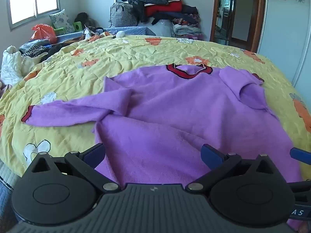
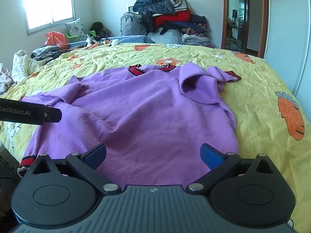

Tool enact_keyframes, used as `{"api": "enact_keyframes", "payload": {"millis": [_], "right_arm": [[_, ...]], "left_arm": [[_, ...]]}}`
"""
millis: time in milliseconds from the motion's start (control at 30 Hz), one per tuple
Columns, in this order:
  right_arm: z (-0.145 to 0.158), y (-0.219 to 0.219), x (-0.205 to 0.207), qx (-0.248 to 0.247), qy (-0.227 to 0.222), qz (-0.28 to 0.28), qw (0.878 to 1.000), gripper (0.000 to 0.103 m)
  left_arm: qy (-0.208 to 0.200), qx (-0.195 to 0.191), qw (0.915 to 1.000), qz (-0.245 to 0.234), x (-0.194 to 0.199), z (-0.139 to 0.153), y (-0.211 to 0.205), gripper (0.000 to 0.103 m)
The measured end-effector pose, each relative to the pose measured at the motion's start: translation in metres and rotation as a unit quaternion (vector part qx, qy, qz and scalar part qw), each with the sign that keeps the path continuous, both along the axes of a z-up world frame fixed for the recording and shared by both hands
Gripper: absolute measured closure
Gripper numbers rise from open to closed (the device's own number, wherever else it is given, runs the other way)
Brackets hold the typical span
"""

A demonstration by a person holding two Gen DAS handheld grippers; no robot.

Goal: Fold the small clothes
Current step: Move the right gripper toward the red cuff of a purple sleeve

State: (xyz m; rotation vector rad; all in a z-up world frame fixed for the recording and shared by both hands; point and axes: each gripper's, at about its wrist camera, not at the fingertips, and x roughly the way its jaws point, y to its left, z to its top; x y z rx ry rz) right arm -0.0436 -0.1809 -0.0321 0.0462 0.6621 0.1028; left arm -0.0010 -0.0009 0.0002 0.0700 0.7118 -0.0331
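Both tongs are spread wide with nothing pinched between the fingers, so nothing's being grabbed.

Left wrist view first: left gripper [image 1: 153, 155] hangs over the near hem of the purple sweater [image 1: 175, 116], angled down at it, blue pads well apart and only fabric showing in the gap. I can't tell if the pads actually touch the knit. The sweater lies spread on the yellow bedspread [image 1: 116, 58] with the carrot and flower print, red collar [image 1: 188, 70] at the far end. One sleeve runs out toward the left, red cuff [image 1: 27, 114] resting on the quilt, with a ridge of fabric folded over where it joins the body. The other sleeve is bunched up at the far right. A blue fingertip of the other tool pokes in at the right edge.

Right wrist view: right gripper [image 2: 153, 155] is also splayed and empty, sitting over the near hem of the same sweater [image 2: 155, 106]. Collar [image 2: 153, 69] is far away, the bunched sleeve [image 2: 204, 85] is up at the right with its red cuff [image 2: 232, 76] lying on the bedspread [image 2: 262, 97]. The left tool's black arm sticks in from the left over the sweater's left side. Behind the bed there's a big clothes pile [image 2: 171, 13] against the wall, a window [image 2: 48, 3] on the left and a doorway [image 2: 238, 17] on the right.
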Motion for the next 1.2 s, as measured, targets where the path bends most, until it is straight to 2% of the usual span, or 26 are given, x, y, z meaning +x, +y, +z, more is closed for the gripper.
{"api": "enact_keyframes", "payload": {"millis": [100,400,500,1200], "right_arm": [[0.002,-0.001,0.000,0.000,-0.001,0.000,1.000,0.000],[-0.002,0.008,-0.002,-0.004,0.000,0.005,1.000,0.000],[0.000,0.006,0.001,-0.006,0.001,0.011,1.000,0.000],[0.000,0.013,0.005,-0.026,0.001,0.021,0.999,0.000]], "left_arm": [[0.010,-0.011,0.9999,-0.002,0.000,0.001,0.000,0.000],[0.013,-0.011,0.9999,-0.003,-0.008,0.010,0.018,0.000],[0.014,0.001,0.9999,0.003,0.001,-0.002,0.005,0.000],[0.033,-0.008,0.9994,0.005,0.004,-0.007,0.008,0.000]]}}
